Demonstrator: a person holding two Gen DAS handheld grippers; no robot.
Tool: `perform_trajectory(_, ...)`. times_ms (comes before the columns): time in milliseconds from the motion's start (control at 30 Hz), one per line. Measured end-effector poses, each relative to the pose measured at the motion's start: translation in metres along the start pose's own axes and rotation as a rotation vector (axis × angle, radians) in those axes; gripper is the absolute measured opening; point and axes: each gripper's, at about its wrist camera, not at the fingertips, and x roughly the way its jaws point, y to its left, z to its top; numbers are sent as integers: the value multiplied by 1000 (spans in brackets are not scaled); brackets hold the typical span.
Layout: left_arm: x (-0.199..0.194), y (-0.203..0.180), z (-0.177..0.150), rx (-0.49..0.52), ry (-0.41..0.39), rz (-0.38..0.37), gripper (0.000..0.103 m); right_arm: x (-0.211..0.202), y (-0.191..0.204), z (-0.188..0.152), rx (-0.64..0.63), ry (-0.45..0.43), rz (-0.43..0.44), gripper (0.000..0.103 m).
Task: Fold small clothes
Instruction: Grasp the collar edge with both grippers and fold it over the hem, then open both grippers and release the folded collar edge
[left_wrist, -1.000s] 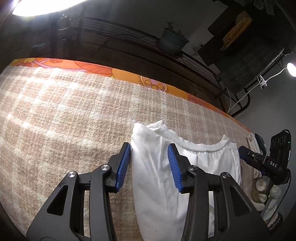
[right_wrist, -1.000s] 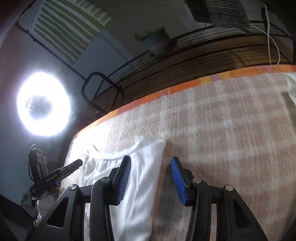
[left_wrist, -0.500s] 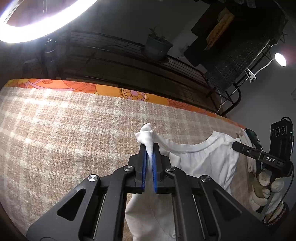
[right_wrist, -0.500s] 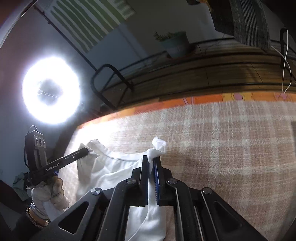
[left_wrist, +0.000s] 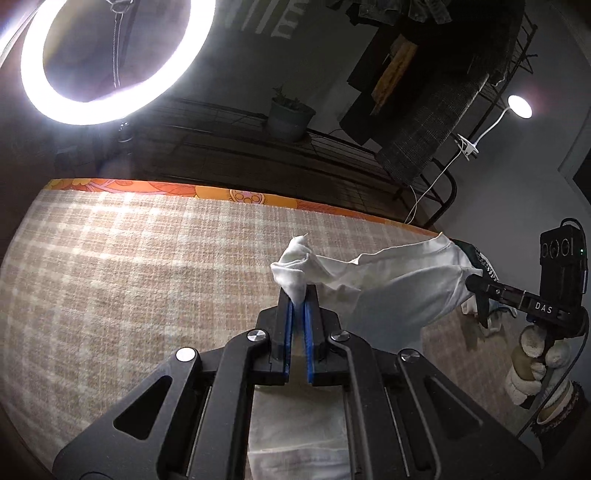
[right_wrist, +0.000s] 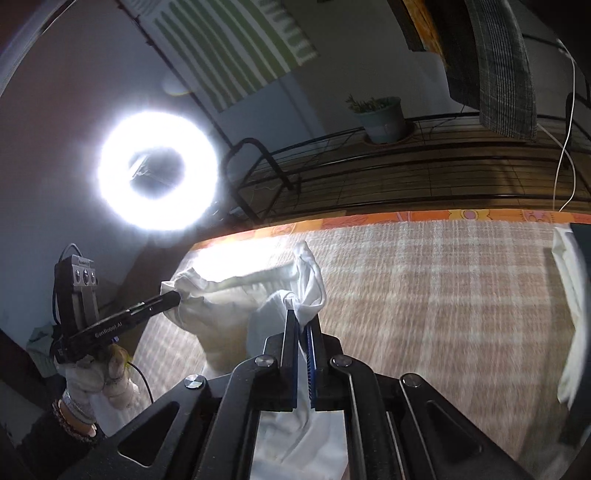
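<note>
The left gripper (left_wrist: 298, 295), black with blue pads, is clamped on one bunched corner of a small white cotton garment (left_wrist: 388, 284); the right gripper (right_wrist: 303, 320) pinches the opposite corner. The garment (right_wrist: 229, 299) hangs stretched between them, lifted above the beige checked woven blanket (left_wrist: 147, 266) edged in orange.

white garment (left_wrist: 388, 280), tan plaid (checked) blanket (left_wrist: 147, 258)

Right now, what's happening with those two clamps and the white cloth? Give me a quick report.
Left gripper shut on the white garment. Right gripper shut on its other corner. Garment hangs between them above the checked blanket. Nothing in the way.
</note>
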Motion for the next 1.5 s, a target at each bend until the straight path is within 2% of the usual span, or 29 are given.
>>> perform_trajectory(133,-27,-8,-23,32,-6,12,3,-24,17,-19,-53,6,-10,1)
perform_trajectory(300,-53,-15,-71,61,16,34,3,-46,33,-51,-108,18,-18,1)
perform_trajectory(600,-65,-28,-167,157,85,97,3,-62,44,-143,-189,106,-58,1)
perform_trajectory(733,-67,-28,-198,184,111,126,3,-60,44,-180,-254,140,-137,1)
perform_trajectory(867,-75,-17,-215,167,144,134,3,-65,47,-209,-312,151,-199,2)
perform_trajectory(933,-83,-8,-214,133,139,122,3,-70,44,-217,-309,151,-222,6)
perform_trajectory(967,-89,-4,-214,103,135,104,3,-74,41,-219,-282,150,-218,21)
perform_trajectory(1033,-93,7,-208,33,136,70,4,-83,32,-219,-207,130,-189,36)
perform_trajectory(1133,-92,24,-198,-122,136,3,29,-92,19,-216,-72,95,-72,39)
perform_trajectory(1167,-89,30,-195,-184,143,-30,38,-91,15,-214,-34,90,-45,43)
perform_trajectory(1233,-81,38,-191,-278,166,-98,39,-85,9,-213,35,88,-10,49)
perform_trajectory(1333,-69,44,-191,-381,195,-140,39,-71,-4,-210,164,99,21,49)
perform_trajectory(1467,-57,45,-194,-432,218,-155,39,-55,-16,-212,264,122,74,45)
perform_trajectory(1500,-56,43,-194,-425,217,-153,31,-52,-16,-212,274,131,74,43)
